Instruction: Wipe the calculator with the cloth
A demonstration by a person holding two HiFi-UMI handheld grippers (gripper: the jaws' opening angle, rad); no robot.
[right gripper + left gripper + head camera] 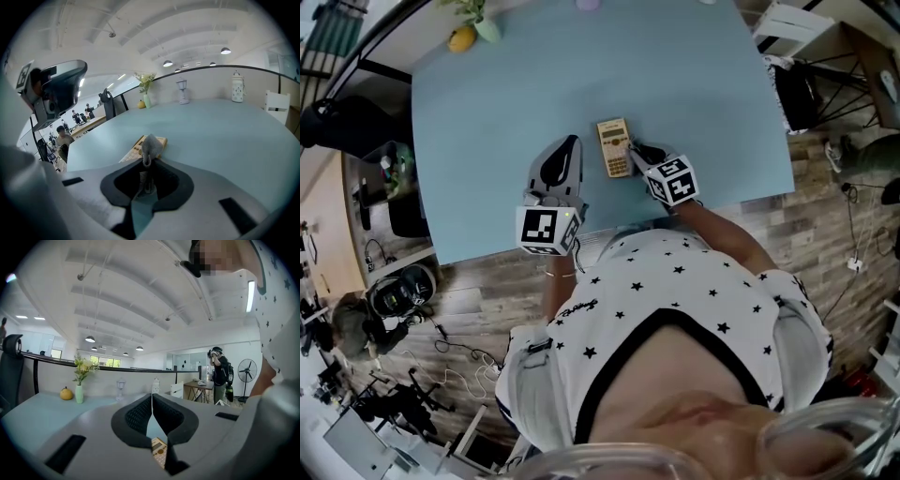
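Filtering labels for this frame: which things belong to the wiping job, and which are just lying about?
In the job:
calculator
cloth, pinched in the right claw

Lying about:
flower vase
yellow fruit
white jar
left claw, shut and empty

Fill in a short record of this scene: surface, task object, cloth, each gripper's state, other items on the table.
Surface: light blue table
Calculator: lies flat near the table's front edge, between the two grippers
Cloth: grey, bunched, sticking out over the calculator's near end
Right gripper: shut on the cloth
Left gripper: shut, nothing in it, beside the calculator
Other items: vase of flowers and yellow fruit at the far edge
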